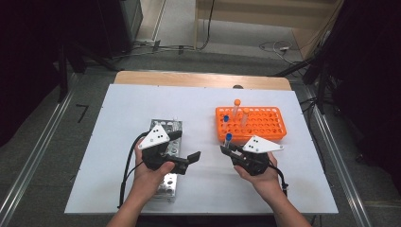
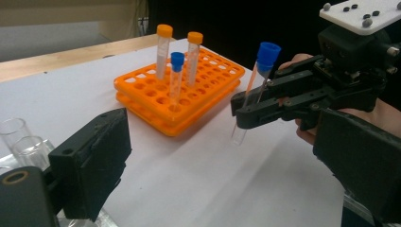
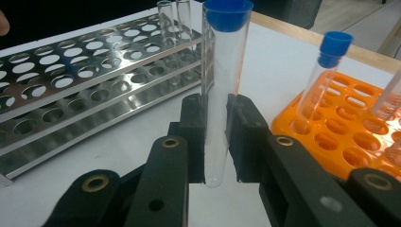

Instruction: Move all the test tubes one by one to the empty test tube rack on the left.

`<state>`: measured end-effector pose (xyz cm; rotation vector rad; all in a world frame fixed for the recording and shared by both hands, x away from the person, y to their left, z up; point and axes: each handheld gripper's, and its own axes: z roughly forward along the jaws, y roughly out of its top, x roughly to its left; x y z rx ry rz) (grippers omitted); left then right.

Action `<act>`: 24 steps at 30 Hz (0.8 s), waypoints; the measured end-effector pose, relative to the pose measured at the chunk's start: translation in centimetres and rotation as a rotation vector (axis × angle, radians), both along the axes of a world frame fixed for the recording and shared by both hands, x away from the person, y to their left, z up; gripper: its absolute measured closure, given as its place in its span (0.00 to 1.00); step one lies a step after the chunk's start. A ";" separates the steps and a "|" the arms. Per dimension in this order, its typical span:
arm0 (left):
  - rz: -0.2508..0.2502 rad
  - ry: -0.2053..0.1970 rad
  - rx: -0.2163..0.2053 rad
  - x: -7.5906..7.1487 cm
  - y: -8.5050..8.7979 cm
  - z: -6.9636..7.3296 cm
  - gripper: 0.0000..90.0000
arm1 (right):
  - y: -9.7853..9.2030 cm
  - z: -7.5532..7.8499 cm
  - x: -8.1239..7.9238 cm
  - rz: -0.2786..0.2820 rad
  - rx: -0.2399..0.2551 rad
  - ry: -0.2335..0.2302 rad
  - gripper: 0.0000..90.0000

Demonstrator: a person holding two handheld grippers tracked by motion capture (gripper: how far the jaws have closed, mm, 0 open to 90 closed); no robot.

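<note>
My right gripper is shut on a clear tube with a blue cap, held upright just above the white table, in front of the orange rack. In the right gripper view the two pads press on the tube at mid height. The left gripper view shows the same held tube and the right gripper. The orange rack holds two orange-capped tubes and a blue-capped tube. My left gripper is open beside the metal rack, with nothing between its jaws.
The steel rack lies at the left with a couple of uncapped clear tubes at its far end. A white sheet covers the table, whose wooden edge shows at the back. Floor rails and cables run beyond.
</note>
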<state>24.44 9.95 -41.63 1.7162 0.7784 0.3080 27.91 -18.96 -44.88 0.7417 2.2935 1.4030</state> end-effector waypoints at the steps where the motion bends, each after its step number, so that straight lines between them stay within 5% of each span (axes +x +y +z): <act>1: -0.004 0.001 0.004 0.0 -0.1 0.0 0.07 | 0.2 0.0 -0.1 0.005 -0.007 -0.003 0.83; 12: -0.003 0.029 0.029 0.0 -1.6 -0.2 0.19 | 2.1 -0.2 -0.9 0.056 -0.024 -0.002 0.83; 24: -0.043 -0.003 0.026 -0.4 -3.0 -0.2 0.43 | 3.8 -0.4 -1.7 0.113 -0.043 -0.013 0.83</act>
